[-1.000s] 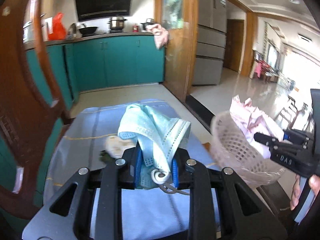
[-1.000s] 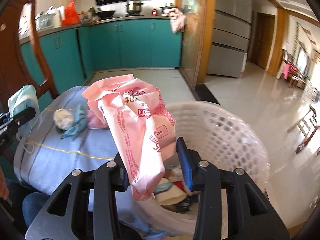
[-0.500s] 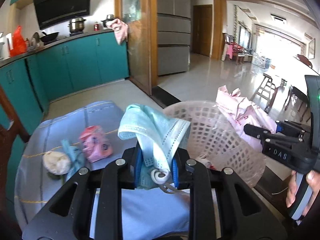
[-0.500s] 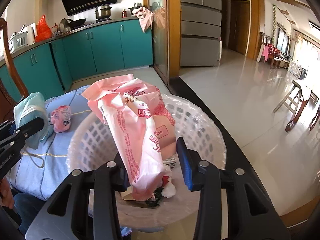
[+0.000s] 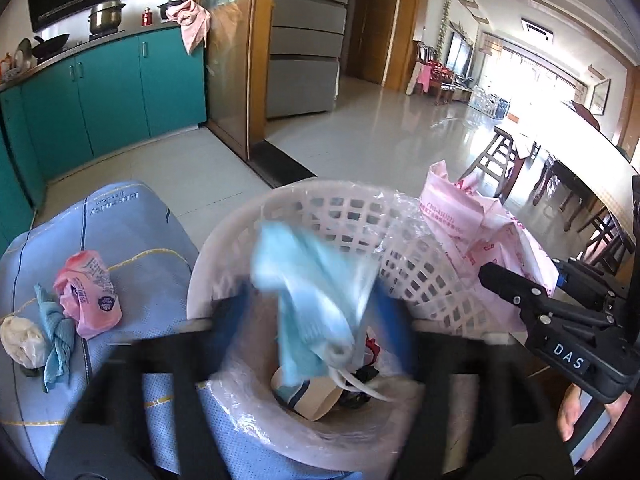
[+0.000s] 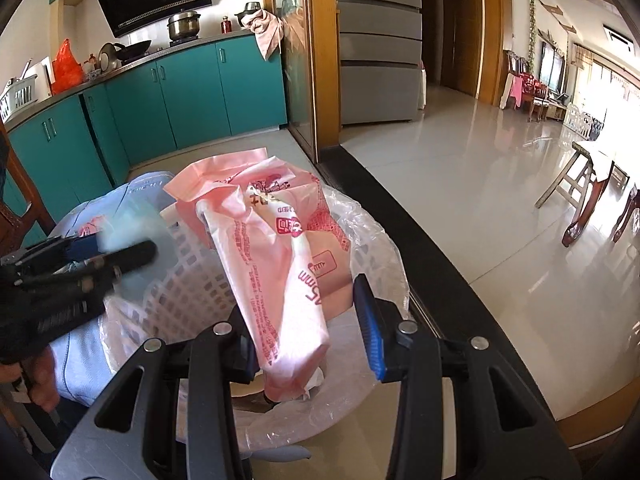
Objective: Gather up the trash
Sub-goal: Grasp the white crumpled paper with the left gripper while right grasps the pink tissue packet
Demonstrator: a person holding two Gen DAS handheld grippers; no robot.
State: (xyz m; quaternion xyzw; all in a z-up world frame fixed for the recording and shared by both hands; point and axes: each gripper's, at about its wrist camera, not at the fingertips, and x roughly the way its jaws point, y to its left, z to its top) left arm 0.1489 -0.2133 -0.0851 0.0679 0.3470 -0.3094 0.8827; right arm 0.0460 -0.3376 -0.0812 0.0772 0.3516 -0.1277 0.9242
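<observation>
A white lattice basket lined with clear plastic sits under both grippers. My left gripper is blurred above it; its jaws are opening, and the light blue face mask hangs loose between them, slipping down toward the trash inside. From the right wrist view the left gripper shows at the basket's left rim, with the mask a pale blur. My right gripper is shut on a crumpled pink plastic bag over the basket's right side. It also shows as the right gripper with the bag.
Left of the basket, a blue cloth carries a small pink wrapper, a knotted blue rag and a white crumpled wad. A paper cup lies in the basket. Teal cabinets stand behind, and wooden stools at right.
Both grippers have swung from over the blue cloth to above the basket. The left jaws have spread apart and the mask has come loose and sags downward. The right grip on the bag is unchanged.
</observation>
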